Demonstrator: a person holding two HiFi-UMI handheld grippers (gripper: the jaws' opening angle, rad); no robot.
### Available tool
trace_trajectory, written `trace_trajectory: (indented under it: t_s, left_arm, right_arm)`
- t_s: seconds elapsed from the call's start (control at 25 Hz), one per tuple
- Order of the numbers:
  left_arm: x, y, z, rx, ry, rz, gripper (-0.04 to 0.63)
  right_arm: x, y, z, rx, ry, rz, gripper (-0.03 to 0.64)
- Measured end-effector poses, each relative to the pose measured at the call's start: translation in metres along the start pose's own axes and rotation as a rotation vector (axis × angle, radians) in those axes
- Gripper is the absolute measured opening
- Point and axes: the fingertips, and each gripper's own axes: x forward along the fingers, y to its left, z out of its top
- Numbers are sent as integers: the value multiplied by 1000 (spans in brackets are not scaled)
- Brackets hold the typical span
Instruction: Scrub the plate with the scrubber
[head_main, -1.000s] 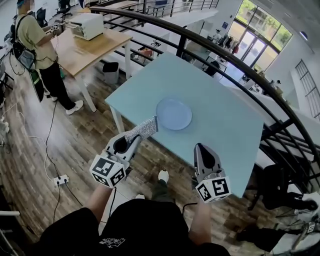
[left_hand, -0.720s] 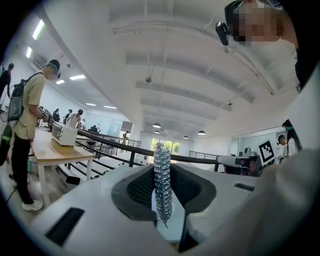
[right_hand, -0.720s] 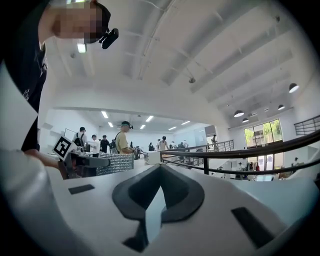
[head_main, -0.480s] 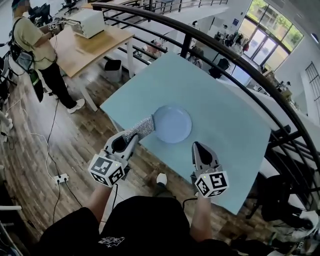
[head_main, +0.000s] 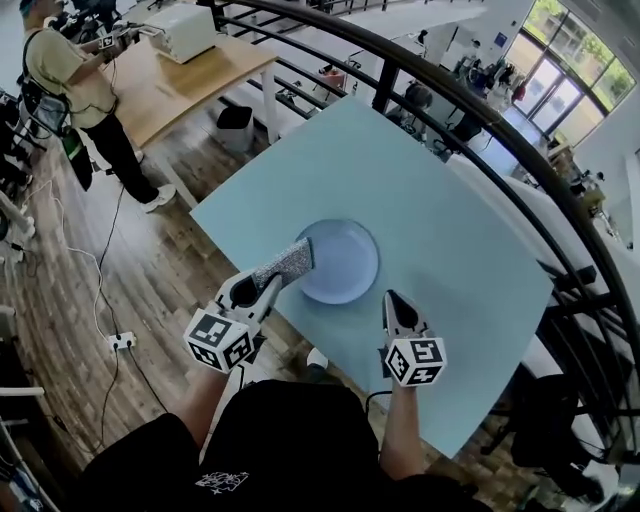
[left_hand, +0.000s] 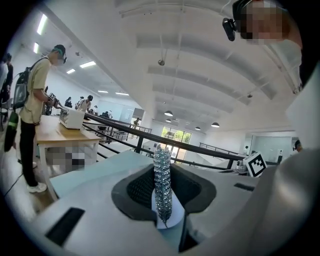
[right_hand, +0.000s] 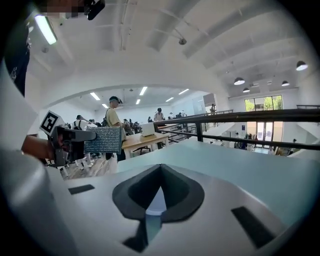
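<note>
Centrally, plate (head_main: 345, 250) on bench (head_main: 450, 220), left tool (head_main: 266, 285) pinching scrubber (head_main: 288, 263) at plate's nine o'clock, right tool (head_main: 392, 298) pressed together at four o'clock

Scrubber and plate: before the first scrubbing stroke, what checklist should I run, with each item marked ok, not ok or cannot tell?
1. Scrubber clamped between the jaws of the left gripper: ok.
2. Plate lies flat on the table, near its front edge: ok.
3. Plate bare, nothing lying on it: ok.
4. Scrubber's tip lies over the plate's left rim in the head view: ok.
5. Scrubber actually touching the plate: cannot tell.
6. Right gripper steadying the plate: not ok; it is shut, empty and short of the rim.
</note>
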Motion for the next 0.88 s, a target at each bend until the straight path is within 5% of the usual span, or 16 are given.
trace_trajectory:
  t_s: [0.48,0.88]
  left_arm:
    - [45,16,-63,-3,156,111,94]
    - [65,23,-83,28,226,123,94]
  right_arm:
    - [56,-37,-62,101,113,94,-2]
    - [83,-36,-82,134,187,130,-2]
